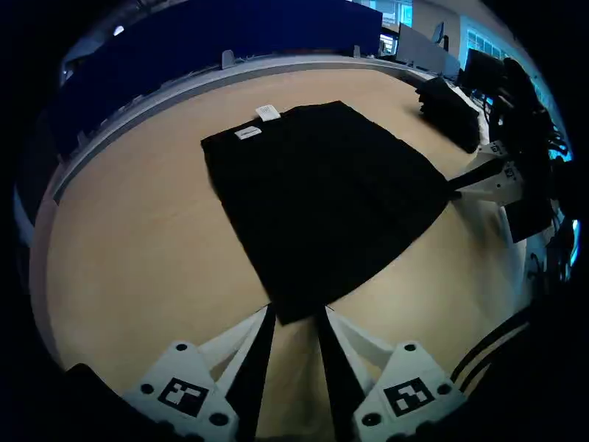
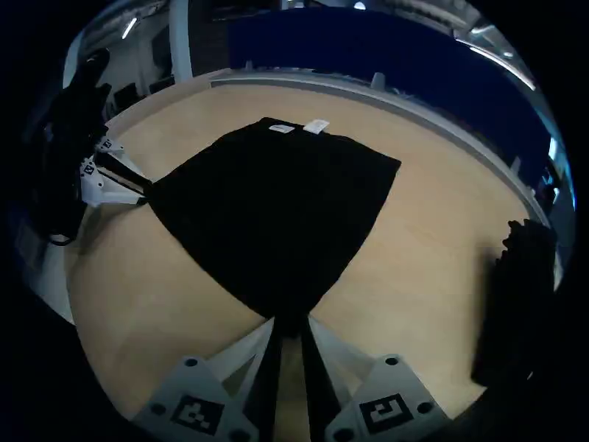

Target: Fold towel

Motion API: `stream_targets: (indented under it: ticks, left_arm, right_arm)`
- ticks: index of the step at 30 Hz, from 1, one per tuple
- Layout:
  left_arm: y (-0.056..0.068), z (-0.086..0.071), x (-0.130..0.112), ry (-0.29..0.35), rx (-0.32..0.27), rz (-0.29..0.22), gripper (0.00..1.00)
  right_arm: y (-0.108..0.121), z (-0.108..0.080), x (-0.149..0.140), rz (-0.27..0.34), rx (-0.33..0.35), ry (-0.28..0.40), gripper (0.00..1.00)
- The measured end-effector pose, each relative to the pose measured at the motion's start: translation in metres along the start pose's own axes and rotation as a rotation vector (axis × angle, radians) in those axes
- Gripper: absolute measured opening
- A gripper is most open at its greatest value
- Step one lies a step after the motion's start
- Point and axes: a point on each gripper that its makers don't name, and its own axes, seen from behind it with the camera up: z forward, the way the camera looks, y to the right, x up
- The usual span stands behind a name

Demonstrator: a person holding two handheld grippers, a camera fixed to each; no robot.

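Observation:
A black towel (image 1: 324,199) lies spread flat on the wooden table, with two white labels (image 1: 267,112) at its far edge. In the left gripper view, my left gripper (image 1: 296,315) is shut on the towel's near corner, low over the table. The right gripper (image 1: 455,190) pinches the neighbouring corner at the right. In the right gripper view, the towel (image 2: 280,206) runs away from my right gripper (image 2: 291,322), whose fingers close on its near corner. The left gripper (image 2: 146,191) holds the corner at the left there. The labels (image 2: 316,125) lie at the far side.
A stack of dark folded towels (image 1: 449,110) sits on the table past the right gripper, also seen as a dark pile (image 2: 523,295). A blue partition (image 1: 221,37) lines the table's far edge. A person in dark clothes (image 2: 66,147) stands at the table's side.

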Motion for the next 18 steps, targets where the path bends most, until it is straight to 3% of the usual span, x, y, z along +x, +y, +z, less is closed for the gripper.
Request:
stream_targets:
  ticks: [2,6,18]
  left_arm:
    - [-0.0014,0.0002,-0.0001,-0.003,0.004,-0.003,0.33]
    - [-0.0055,-0.0010,0.0015,-0.004,0.016,-0.016,0.12]
    - [-0.0035,-0.0050,0.0080,0.010,0.015,-0.062,0.06]
  right_arm:
    - [0.0005,0.0000,0.0005,0.001,0.000,0.000,0.16]
    - [0.0009,0.0003,0.0011,-0.001,-0.005,0.000,0.15]
    - [0.0051,-0.0042,0.0099,0.013,-0.016,0.021,0.13]
